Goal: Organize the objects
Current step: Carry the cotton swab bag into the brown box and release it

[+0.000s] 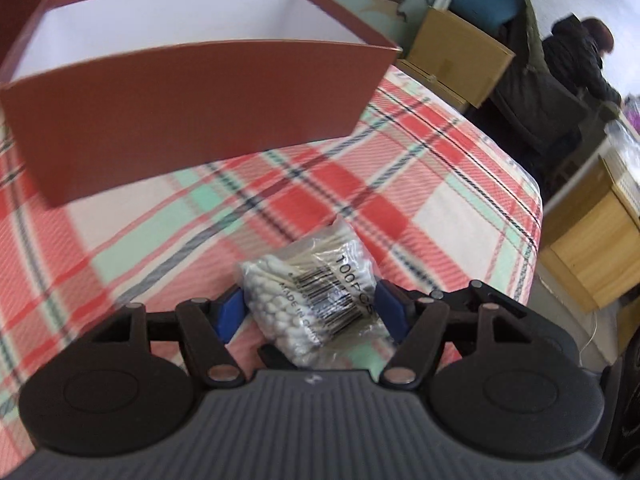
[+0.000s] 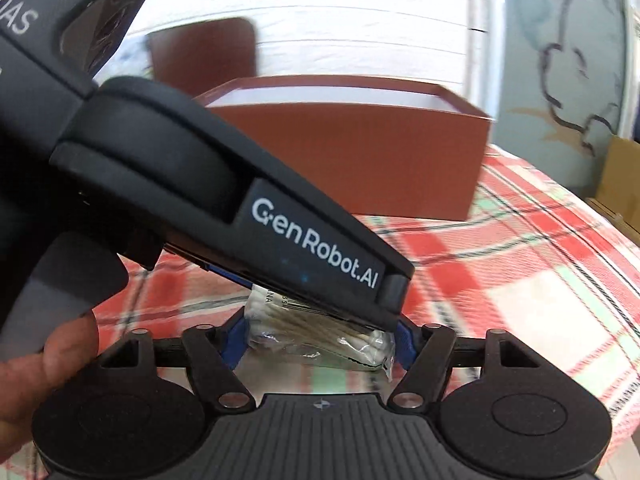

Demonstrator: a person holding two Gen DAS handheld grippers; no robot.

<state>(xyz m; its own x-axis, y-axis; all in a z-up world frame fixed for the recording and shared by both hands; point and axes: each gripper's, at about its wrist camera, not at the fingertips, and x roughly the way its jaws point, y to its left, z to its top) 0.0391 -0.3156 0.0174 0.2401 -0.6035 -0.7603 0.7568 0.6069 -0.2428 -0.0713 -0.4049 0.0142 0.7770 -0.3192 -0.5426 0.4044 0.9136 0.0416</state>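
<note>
One bag of cotton swabs (image 1: 310, 300) sits between the blue pads (image 1: 230, 312) of the left gripper (image 1: 308, 310), clamped. The right gripper (image 2: 320, 338) also closes on this bag (image 2: 320, 340). One open brown box (image 1: 192, 108) stands beyond on the plaid-covered table (image 1: 460, 208).

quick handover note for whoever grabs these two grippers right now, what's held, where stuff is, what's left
Left gripper: fingers closed on the bag of cotton swabs, held above the plaid cloth.
Right gripper: its blue fingers sit either side of the same bag, just under the left gripper's body; whether they actually pinch it cannot be told.
Red-brown box: open, on the cloth ahead; no contents visible inside.
Done: bag picked up.
Left: probably carry the bag forward, drop it in the box and release.
</note>
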